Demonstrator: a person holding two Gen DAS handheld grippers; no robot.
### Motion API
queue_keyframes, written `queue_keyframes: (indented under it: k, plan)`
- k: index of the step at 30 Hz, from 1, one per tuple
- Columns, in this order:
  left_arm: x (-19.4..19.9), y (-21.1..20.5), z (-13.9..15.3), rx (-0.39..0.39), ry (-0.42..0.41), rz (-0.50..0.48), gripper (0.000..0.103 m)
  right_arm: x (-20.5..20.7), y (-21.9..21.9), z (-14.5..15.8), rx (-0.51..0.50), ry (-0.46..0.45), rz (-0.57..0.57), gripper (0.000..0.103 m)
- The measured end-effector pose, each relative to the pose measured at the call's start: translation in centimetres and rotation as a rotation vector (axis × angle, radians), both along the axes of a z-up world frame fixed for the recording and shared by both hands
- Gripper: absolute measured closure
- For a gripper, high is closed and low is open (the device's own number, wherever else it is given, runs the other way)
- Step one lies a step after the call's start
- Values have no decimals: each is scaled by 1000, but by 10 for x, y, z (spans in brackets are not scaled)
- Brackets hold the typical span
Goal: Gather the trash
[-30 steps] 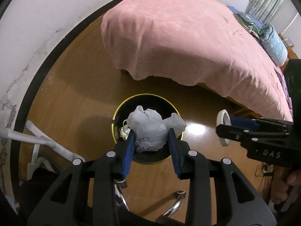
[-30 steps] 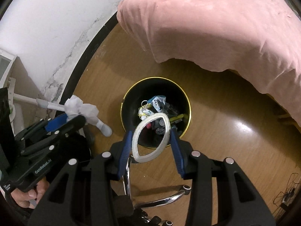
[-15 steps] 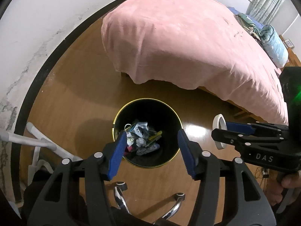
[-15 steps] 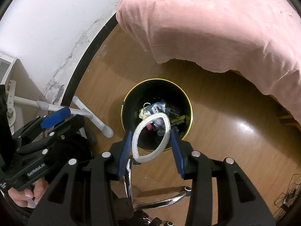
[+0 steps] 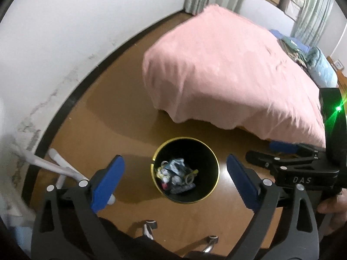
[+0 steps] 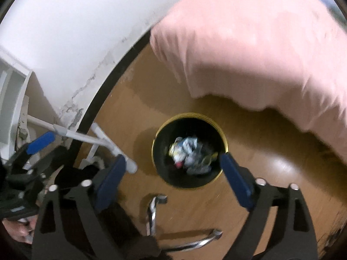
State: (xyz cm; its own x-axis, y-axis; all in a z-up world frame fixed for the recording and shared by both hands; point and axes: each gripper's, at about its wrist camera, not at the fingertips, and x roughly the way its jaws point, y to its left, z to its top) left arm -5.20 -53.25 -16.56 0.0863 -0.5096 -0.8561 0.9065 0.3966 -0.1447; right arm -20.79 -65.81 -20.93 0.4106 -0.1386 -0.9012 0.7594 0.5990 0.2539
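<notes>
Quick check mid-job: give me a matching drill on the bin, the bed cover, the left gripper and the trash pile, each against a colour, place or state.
Things:
1. trash bin
2. bed cover
3. left gripper
4. trash pile

Descriptions:
A. pink, draped
B. open, holding nothing
C. black with a gold rim
D. lying inside the bin

Pairs: 1-C, 2-A, 3-B, 4-D

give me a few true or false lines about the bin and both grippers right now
1. Both grippers have their jaws spread wide with nothing between them. True: left gripper, right gripper.
2. The trash bin lies tipped on its side. False: it stands upright on the wooden floor.
3. The bin is empty. False: crumpled trash lies at its bottom.
4. A pink blanket covers the bed beyond the bin. True.
</notes>
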Motion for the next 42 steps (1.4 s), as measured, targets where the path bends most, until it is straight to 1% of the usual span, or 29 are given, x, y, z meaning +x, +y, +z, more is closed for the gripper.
queue_keyframes:
  k: [1, 3, 6, 9, 11, 12, 13, 14, 15, 16, 18, 21, 24, 27, 30, 32, 35, 42]
  plan:
    - [4, 9, 12, -16, -4, 11, 9, 6, 5, 13, -48, -9, 14, 8]
    - [12, 30, 36, -55, -17, 43, 7, 21, 14, 36, -104, -40, 54, 7]
    - [29, 74, 73, -107, -50, 110, 7, 56, 40, 75, -175, -108, 159, 7]
    - [52, 133, 104, -122, -128, 232, 7, 102, 77, 111, -236, -176, 297, 7]
    - [70, 183, 121, -117, -179, 336, 7, 134, 106, 131, -251, -232, 386, 7]
    - [80, 213, 129, -106, -213, 405, 7, 150, 120, 140, -251, -260, 430, 7]
    - [85, 232, 134, -100, -233, 449, 7, 166, 138, 150, -251, -290, 479, 7]
    - [93, 262, 140, -89, -264, 516, 7, 179, 154, 158, -253, -316, 519, 7]
    - [98, 283, 145, -81, -285, 564, 7, 191, 171, 166, -256, -338, 562, 7]
    - [104, 320, 152, -67, -315, 648, 7, 204, 192, 174, -261, -360, 611, 7]
    - [108, 364, 159, -55, -347, 749, 7, 223, 227, 185, -261, -393, 692, 7]
    - [107, 442, 172, -40, -385, 915, 7, 248, 283, 201, -253, -447, 809, 7]
    - [100, 494, 182, -35, -409, 1028, 7, 259, 322, 212, -261, -476, 882, 7]
    - [92, 526, 190, -57, -419, 1098, 7, 260, 356, 221, -284, -478, 953, 7]
    - [84, 541, 192, -67, -431, 1144, 7, 255, 372, 224, -301, -490, 980, 7]
    - [76, 542, 192, -68, -433, 1147, 7, 250, 373, 228, -303, -497, 988, 7]
    - [74, 548, 189, -59, -431, 1161, 7, 250, 377, 229, -318, -496, 992, 7]
    - [71, 552, 186, -62, -419, 1178, 7, 257, 378, 217, -303, -463, 988, 7]
